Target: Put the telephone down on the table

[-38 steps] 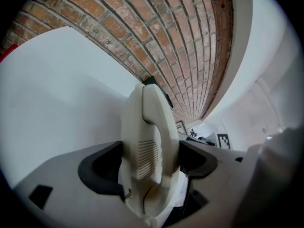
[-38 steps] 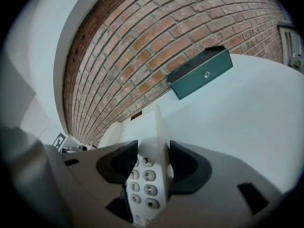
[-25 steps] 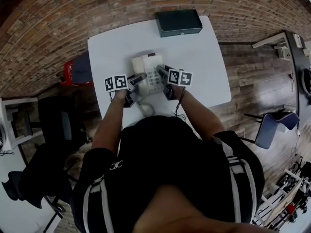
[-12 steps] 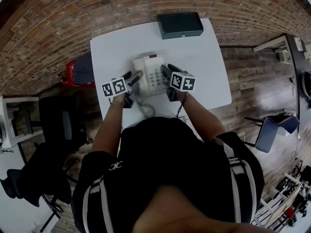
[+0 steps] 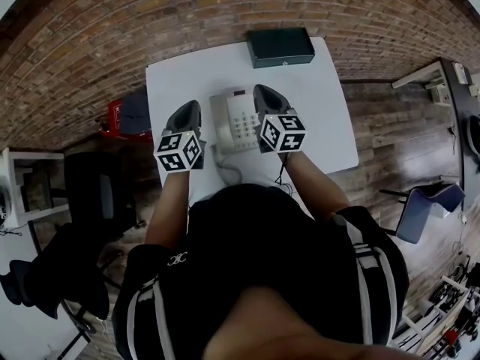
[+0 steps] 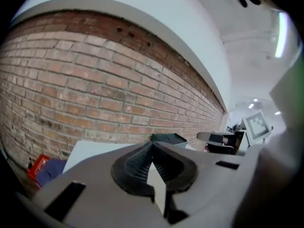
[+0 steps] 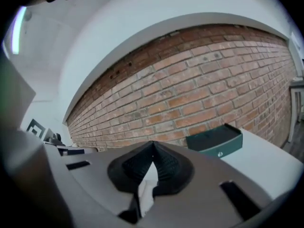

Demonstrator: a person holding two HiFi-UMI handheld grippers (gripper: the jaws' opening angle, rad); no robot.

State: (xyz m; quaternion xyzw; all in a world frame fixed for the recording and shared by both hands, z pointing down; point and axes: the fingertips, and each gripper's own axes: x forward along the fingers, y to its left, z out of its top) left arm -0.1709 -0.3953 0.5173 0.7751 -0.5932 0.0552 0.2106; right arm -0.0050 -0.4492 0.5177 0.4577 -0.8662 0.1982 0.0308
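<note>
telephone [image 5: 236, 121], box [image 5: 281, 46] on table [image 5: 330, 126]
telephone at frame centre; box above it at the table edge; left gripper [image 5: 187, 112] left of it, right gripper [image 5: 264, 94] right

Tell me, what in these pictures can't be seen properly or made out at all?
Telephone: head view, right edge behind the shut right tool; key labels too small to read.
Table: head view, near edge covered by the person's torso.
Dark green box: right gripper view, its small mark is too tiny to read.
Red thing left of the table: head view, too small to identify.
</note>
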